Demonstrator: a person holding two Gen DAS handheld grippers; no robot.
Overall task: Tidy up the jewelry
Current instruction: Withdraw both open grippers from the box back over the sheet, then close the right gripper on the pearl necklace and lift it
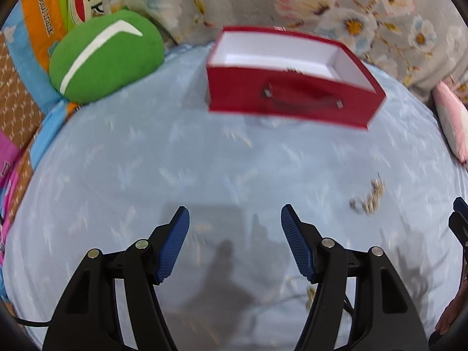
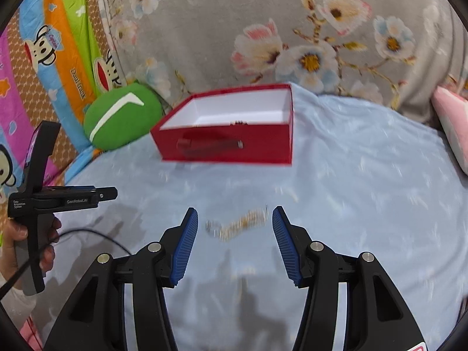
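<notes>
"Daul frank" on the cartoon bedsheet point(image 2: 76, 83), "GenRobot.AI" on the left gripper point(image 2: 77, 201)

Both wrist cameras look forward and down over the bed point(image 1: 146, 161); both share the red box point(image 1: 292, 102), fairly near.

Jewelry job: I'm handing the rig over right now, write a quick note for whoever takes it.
Left gripper: jaws open, nothing between them, over bare blue sheet.
Right gripper: jaws open, nothing gripped; the gold chain lies on the sheet just ahead of them.
Red box: open, standing at the far side of the sheet beside the green cushion. A small dark item shows at its front inner edge; too blurred to name.
Done: possibly one piece already in the box.
Left: pick up the chain, probably with the right gripper, and place it in the box. The views are blurred.
</notes>
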